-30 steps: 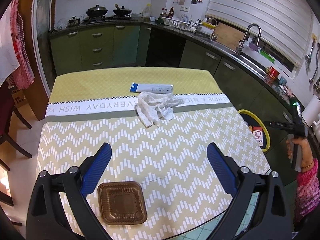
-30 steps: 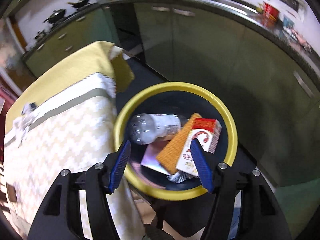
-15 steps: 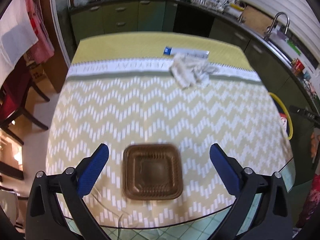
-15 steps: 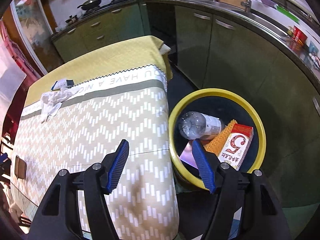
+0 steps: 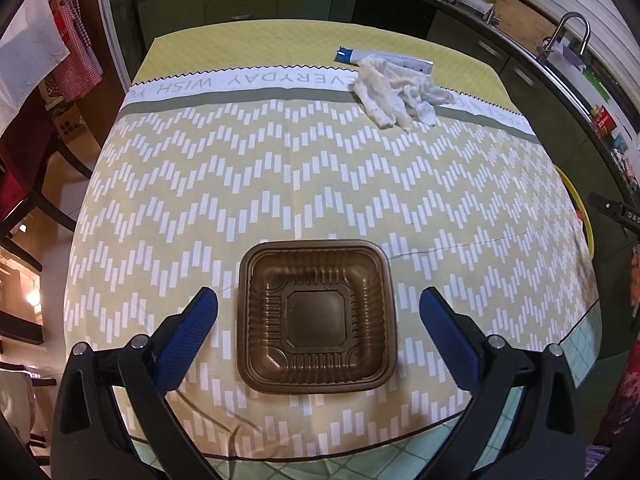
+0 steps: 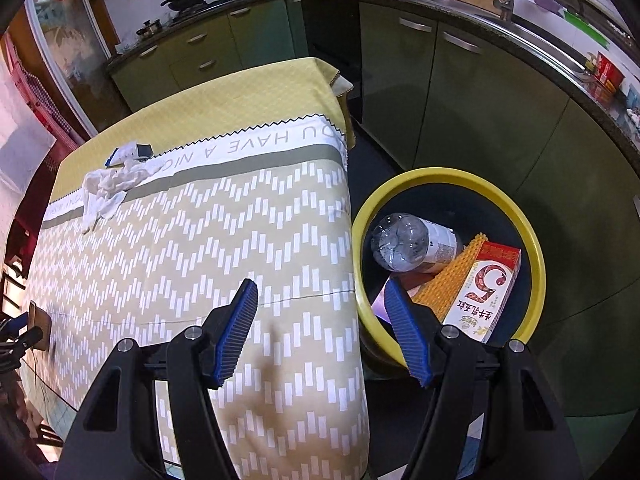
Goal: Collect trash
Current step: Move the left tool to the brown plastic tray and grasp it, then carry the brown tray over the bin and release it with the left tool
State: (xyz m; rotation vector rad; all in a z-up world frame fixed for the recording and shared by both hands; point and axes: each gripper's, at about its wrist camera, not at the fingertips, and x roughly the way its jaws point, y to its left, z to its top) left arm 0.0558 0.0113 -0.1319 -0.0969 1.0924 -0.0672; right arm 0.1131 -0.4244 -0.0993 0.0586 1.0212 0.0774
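On the left wrist view, my left gripper point(image 5: 318, 306) is spread wide, its blue pads either side of the brown plastic tray point(image 5: 316, 316) without touching it. The tray lies flat, open side up, near the front edge of the table point(image 5: 200, 184), on the zigzag tablecloth. Far across the cloth I see a crumpled white tissue point(image 5: 398, 94) on the lettered band, with a blue-and-white tube point(image 5: 384, 58) just behind it, partly under the tissue. At the right margin a sliver of the yellow bin rim point(image 5: 582, 216) shows beyond the table edge.

On the right wrist view, my right gripper point(image 6: 322, 312) is released and holds nothing; it hangs over the corner of the table, one finger over the cloth, the other over the bin. The yellow-rimmed bin point(image 6: 532, 240) stands on the floor just beside the table. Inside it lie a clear plastic bottle point(image 6: 412, 242), an orange ridged sheet point(image 6: 448, 280) and a white-and-red carton point(image 6: 486, 290). The tissue and the tube sit at the far left of the cloth.
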